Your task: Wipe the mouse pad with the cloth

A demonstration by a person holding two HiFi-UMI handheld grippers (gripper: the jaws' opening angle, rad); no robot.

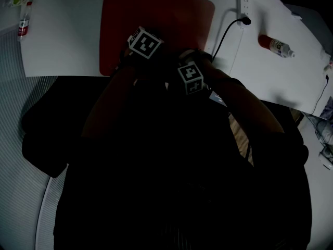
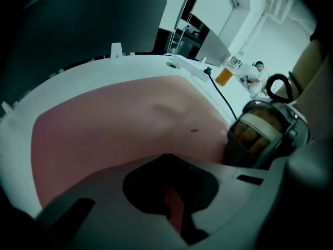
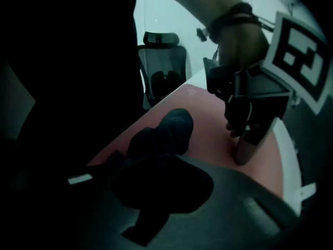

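- Now, right gripper (image 3: pixel 151 165) is clamped on the dark cloth (image 3: pixel 166 132), over the red mouse pad (image 1: pixel 156 20).
- Meanwhile left gripper (image 3: pixel 243 152), jaws seemingly together, presses the pad's six o'clock edge.

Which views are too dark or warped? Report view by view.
Head view: the lower part is nearly black, only the white table is well lit. Left gripper view: evenly lit, but the table edge bows from wide-angle distortion. Right gripper view: left half black; the dark cloth merges with shadow.
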